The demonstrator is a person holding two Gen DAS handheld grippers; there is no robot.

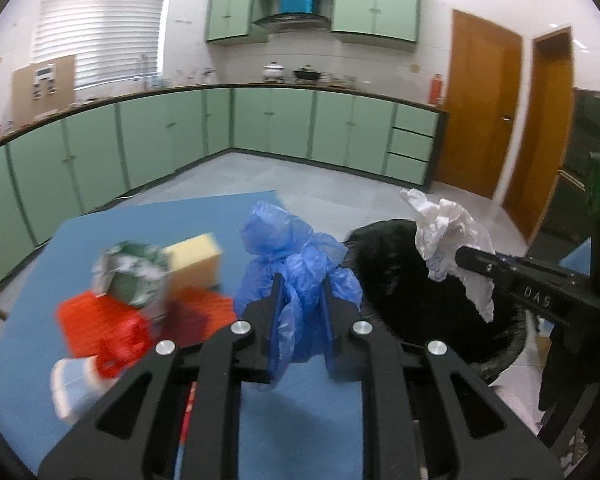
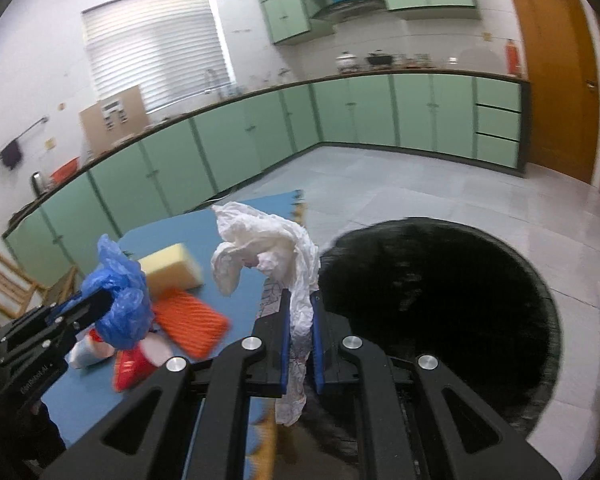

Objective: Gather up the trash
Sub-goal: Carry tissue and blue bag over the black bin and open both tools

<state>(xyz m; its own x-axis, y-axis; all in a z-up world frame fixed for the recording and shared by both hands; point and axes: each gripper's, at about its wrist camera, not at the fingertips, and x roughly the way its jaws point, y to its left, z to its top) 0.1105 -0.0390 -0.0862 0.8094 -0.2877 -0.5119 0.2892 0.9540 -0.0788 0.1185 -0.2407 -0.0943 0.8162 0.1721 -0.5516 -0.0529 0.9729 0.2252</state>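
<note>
My left gripper (image 1: 302, 286) is shut on a crumpled blue plastic bag (image 1: 288, 248), held above the blue mat (image 1: 172, 216). My right gripper (image 2: 300, 300) is shut on a crumpled white paper (image 2: 260, 240), which hangs down between its fingers. The right gripper (image 1: 466, 254) with the white paper (image 1: 448, 236) shows at the right of the left wrist view, over the black bin (image 1: 396, 272). In the right wrist view the left gripper (image 2: 104, 300) holds the blue bag (image 2: 120, 296) at the left, and the black-lined bin (image 2: 440, 300) lies right of the mat's edge.
On the mat (image 2: 240, 304) lie a yellow sponge (image 1: 196, 258), a green-and-white wrapper (image 1: 130, 274), orange-red items (image 1: 100, 324) and a white cup (image 1: 70, 388). Green cabinets (image 1: 260, 120) line the far walls; brown doors (image 1: 480, 100) stand at right. A wooden chair (image 2: 8, 284) is at left.
</note>
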